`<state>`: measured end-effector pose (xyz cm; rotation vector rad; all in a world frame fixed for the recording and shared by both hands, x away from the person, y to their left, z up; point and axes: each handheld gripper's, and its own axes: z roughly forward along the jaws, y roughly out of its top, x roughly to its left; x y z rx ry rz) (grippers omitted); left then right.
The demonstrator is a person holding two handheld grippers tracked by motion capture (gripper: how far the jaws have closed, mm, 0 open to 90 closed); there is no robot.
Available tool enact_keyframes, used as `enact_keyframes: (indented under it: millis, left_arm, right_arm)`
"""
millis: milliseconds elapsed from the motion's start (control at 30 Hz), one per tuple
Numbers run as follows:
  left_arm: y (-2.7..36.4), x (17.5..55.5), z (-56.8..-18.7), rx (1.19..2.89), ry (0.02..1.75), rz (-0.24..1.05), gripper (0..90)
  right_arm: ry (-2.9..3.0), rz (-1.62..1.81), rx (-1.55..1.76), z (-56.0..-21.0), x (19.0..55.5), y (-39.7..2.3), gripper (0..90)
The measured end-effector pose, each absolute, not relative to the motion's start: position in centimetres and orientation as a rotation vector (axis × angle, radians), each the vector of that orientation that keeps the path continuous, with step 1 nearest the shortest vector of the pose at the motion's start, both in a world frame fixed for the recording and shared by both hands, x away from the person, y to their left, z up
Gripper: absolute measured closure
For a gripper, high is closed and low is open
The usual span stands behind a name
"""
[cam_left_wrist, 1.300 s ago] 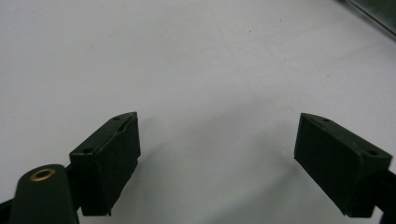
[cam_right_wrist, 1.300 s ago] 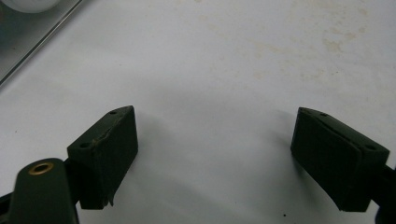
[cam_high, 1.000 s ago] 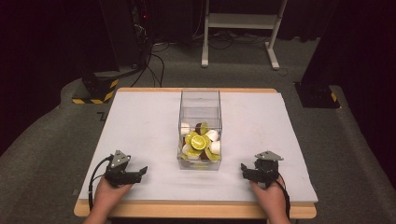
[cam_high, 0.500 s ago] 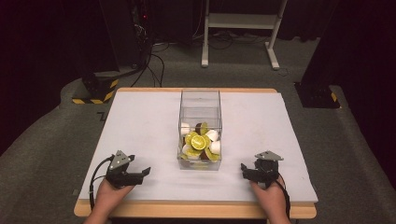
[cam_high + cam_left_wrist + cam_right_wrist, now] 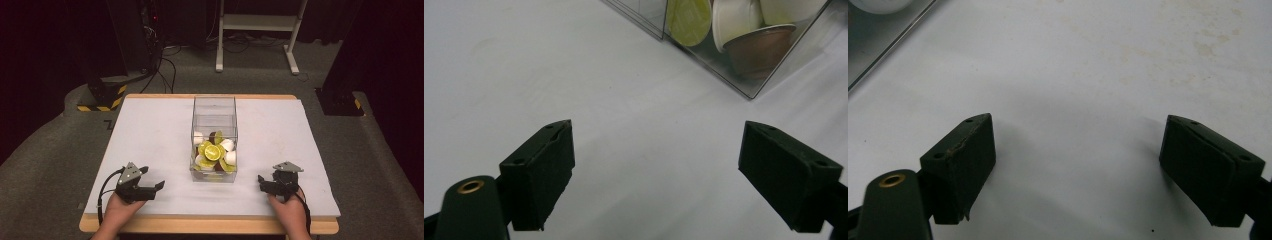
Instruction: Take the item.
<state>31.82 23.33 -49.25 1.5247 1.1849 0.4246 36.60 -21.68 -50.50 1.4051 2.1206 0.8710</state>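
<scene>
Still pre-grasp: left gripper [image 5: 159, 186] & right gripper [image 5: 261, 178] resting near table [image 5: 150, 130] front edge, jaws wide, nothing held, capsules [image 5: 214, 152] piled in clear box [image 5: 214, 107] between them; next prob. reach into box from above.

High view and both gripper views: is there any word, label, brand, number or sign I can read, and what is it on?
No text can be read.
Floor by the table's far left corner: a dark mark, partly covered, too blurred to read.
Yellow-and-black hazard stripes on a stand base: a pattern, no words.
Capsules in the clear box: no print visible on the lids.
Left hand-held gripper and right hand-held gripper: no labels.
</scene>
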Motion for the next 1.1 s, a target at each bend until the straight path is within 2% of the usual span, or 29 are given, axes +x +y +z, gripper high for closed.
enact_keyframes:
  millis: [1100]
  left_arm:
    - [20.7,31.2,-47.0,1.49,1.078,0.351,15.1]
  right_arm:
    - [2.121,0.872,1.405,-50.5,36.6,-21.7,14.7]
